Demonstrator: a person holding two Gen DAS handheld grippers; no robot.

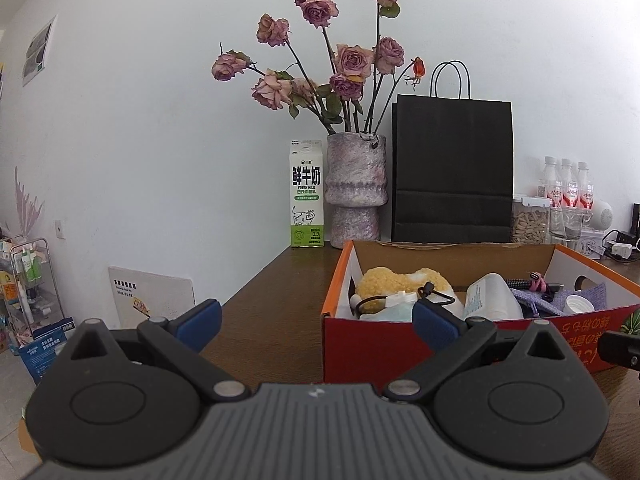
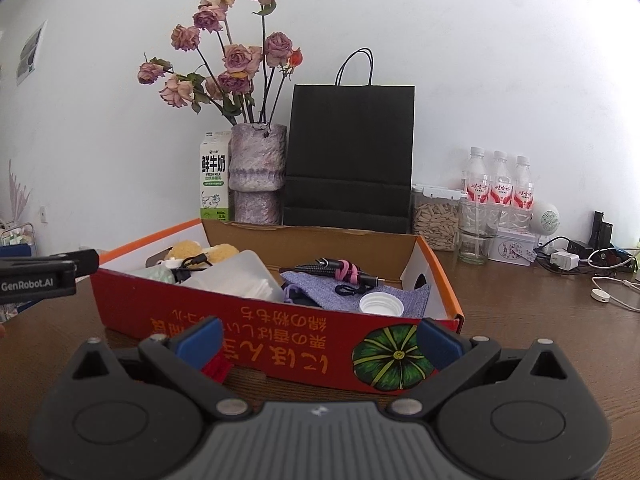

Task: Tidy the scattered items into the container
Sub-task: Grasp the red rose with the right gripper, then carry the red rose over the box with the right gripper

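Holding both grippers back on the near side of the red box (image 2: 276, 344), I see the job close to finished: the left gripper (image 1: 316, 326) and right gripper (image 2: 318, 338) each have their blue pads spread wide with nothing between them. Inside the box lie a yellow plush toy (image 1: 400, 286), a translucent plastic bottle (image 1: 490, 296), a coiled cable with a pink tie (image 2: 340, 270), a lilac knit pouch (image 2: 320, 286) and a white bottle cap (image 2: 380, 304), all below or about level with the rim. One red item (image 2: 216, 368) shows on the wooden table (image 2: 520, 304) just beside the box's near wall, under my right gripper's left finger (too hidden to name). If it is a stray, it looks like the last pickup. I would bring the right gripper down over it with pads straddling it, close gently, lift clear of the near wall, and release over the bare patch at the box's right end rather than onto the cable. The vase of dried roses (image 2: 258, 176), milk carton (image 2: 214, 180) and black paper bag (image 2: 350, 152) stand at the far edge, well apart from the work
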